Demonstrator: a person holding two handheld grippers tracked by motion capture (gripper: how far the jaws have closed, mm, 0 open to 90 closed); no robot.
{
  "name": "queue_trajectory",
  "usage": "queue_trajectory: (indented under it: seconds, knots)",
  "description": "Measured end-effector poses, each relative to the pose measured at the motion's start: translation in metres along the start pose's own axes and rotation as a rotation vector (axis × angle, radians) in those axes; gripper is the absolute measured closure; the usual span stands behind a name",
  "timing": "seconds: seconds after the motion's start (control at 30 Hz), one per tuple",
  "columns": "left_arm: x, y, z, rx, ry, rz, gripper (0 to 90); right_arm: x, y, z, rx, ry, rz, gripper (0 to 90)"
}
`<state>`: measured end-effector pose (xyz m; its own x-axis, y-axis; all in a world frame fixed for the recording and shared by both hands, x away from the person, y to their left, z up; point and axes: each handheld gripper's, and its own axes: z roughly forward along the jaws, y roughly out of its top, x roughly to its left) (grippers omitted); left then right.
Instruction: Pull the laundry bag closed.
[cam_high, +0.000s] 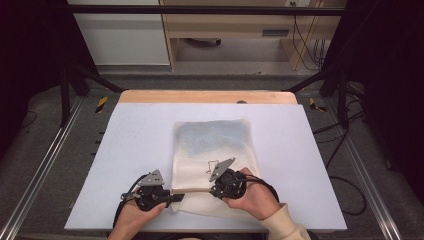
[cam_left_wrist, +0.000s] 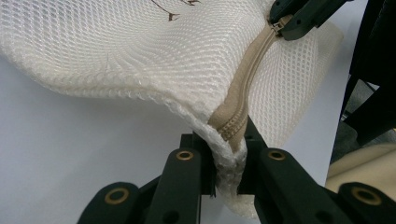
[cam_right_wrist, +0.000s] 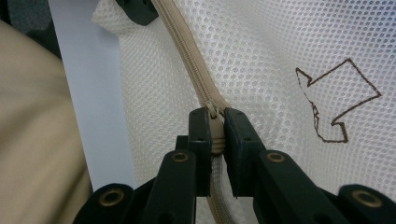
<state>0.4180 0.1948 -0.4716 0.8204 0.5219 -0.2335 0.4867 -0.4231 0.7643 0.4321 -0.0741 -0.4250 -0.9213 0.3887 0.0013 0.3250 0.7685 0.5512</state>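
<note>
Surface (cam_high: 135, 145), pale and flat, wood-edged at the far side, carrying everything. Mesh bag (cam_high: 212, 150), cream and roughly rectangular, lying right of centre, long axis running from the near edge away toward the far edge; far half tinted bluish from something inside, near half plain cream. Brown arrow outline (cam_right_wrist: 334, 100) drawn on the mesh, seen close beside the jaws in the right gripper view. Near end of the bag lifted off the surface and pulled taut between both tools.

Zipper (cam_right_wrist: 194, 70), tan, lying along the bag's near short edge, long axis crosswise, left to right across the high view; stretched straight between the two tools.

Left hand-held gripper (cam_high: 172, 198), at the bag's near left corner, jaws pointing right along the zipper line. Jaws drawn together and clamped on the bunched corner (cam_left_wrist: 229, 154) of mesh together with the zipper's end, fabric squeezed between both pads, seen up close in the left gripper view.

Right hand-held gripper (cam_high: 212, 190), just right of it over the bag's near edge, jaws pointing left toward the other tool. Jaws drawn together and clamped on the zipper tape at the slider (cam_right_wrist: 214, 114), tan band pinched between the pads, seen up close in the right gripper view.

Both tools near one another, with a short taut run of zipper between them.
</note>
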Motion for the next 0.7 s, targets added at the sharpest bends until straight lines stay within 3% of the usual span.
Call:
queue_trajectory:
  seconds: [0.7]
  knots:
    - [-0.002,0.000,0.000,0.005,0.003,0.010,82.2,-0.001,-0.010,-0.001,0.000,-0.002,0.020,81.9]
